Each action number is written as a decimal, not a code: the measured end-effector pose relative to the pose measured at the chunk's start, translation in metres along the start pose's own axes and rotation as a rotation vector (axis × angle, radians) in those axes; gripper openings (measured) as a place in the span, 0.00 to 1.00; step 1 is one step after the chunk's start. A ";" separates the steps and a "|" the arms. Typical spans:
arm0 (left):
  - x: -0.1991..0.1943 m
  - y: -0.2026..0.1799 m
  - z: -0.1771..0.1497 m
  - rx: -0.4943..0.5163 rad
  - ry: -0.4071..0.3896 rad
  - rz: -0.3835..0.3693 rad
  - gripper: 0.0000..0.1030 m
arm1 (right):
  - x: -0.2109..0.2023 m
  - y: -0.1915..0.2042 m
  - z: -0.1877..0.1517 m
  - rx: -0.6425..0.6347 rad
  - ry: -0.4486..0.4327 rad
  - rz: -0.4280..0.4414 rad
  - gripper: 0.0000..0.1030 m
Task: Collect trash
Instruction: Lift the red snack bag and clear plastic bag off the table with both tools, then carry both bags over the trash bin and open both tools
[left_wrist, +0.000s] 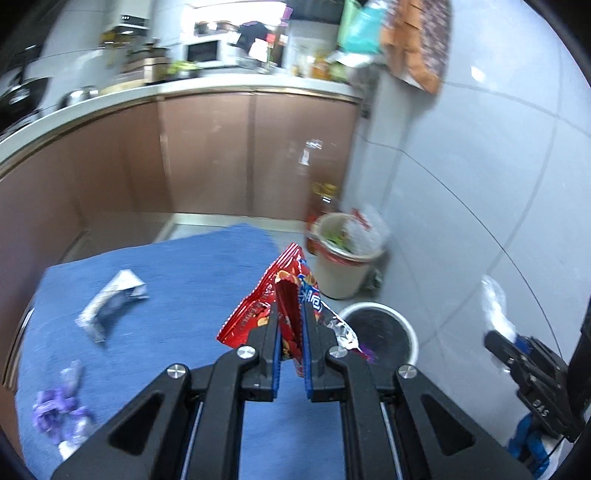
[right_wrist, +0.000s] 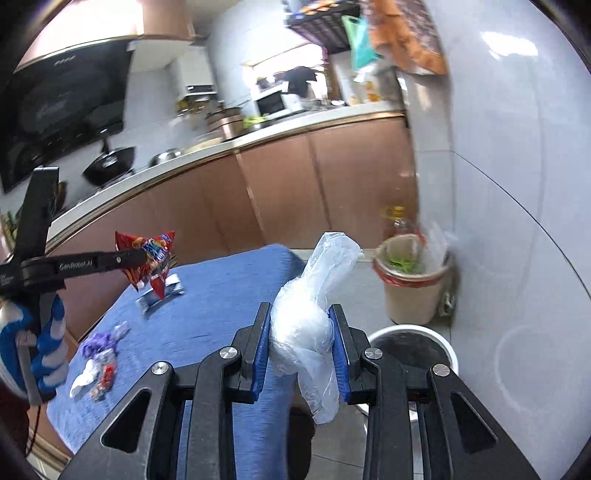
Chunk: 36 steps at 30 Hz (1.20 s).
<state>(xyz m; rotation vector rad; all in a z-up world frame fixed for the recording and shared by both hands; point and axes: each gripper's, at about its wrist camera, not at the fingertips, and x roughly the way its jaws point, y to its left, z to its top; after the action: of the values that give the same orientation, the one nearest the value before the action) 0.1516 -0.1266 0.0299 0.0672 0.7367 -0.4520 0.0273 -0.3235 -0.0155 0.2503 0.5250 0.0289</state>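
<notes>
My left gripper (left_wrist: 290, 314) is shut on a red snack wrapper (left_wrist: 269, 302) and holds it above the right edge of the blue-clothed table (left_wrist: 184, 332); it shows from the side in the right wrist view (right_wrist: 147, 258). My right gripper (right_wrist: 301, 314) is shut on a crumpled clear plastic bag (right_wrist: 314, 314), above the table's edge. A white-rimmed bin with a black liner (left_wrist: 380, 332) stands on the floor just right of the table, also in the right wrist view (right_wrist: 417, 347). A silver wrapper (left_wrist: 110, 302) and purple wrappers (left_wrist: 59, 410) lie on the cloth.
A beige bin (left_wrist: 347, 258) lined with a plastic bag and holding green scraps stands by the tiled wall, with an oil bottle (left_wrist: 325, 199) behind it. Brown kitchen cabinets (left_wrist: 221, 155) run behind the table. A small white and red scrap (right_wrist: 94, 376) lies on the cloth.
</notes>
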 end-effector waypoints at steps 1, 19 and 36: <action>0.010 -0.012 0.002 0.014 0.011 -0.019 0.08 | 0.002 -0.008 -0.001 0.014 0.003 -0.005 0.29; 0.224 -0.124 -0.001 0.119 0.293 -0.138 0.10 | 0.135 -0.127 -0.045 0.187 0.217 -0.164 0.30; 0.313 -0.146 -0.020 0.093 0.413 -0.180 0.37 | 0.210 -0.184 -0.083 0.232 0.384 -0.279 0.45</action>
<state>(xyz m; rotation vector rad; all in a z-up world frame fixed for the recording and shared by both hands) 0.2804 -0.3715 -0.1776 0.1858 1.1333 -0.6546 0.1612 -0.4637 -0.2330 0.3996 0.9440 -0.2617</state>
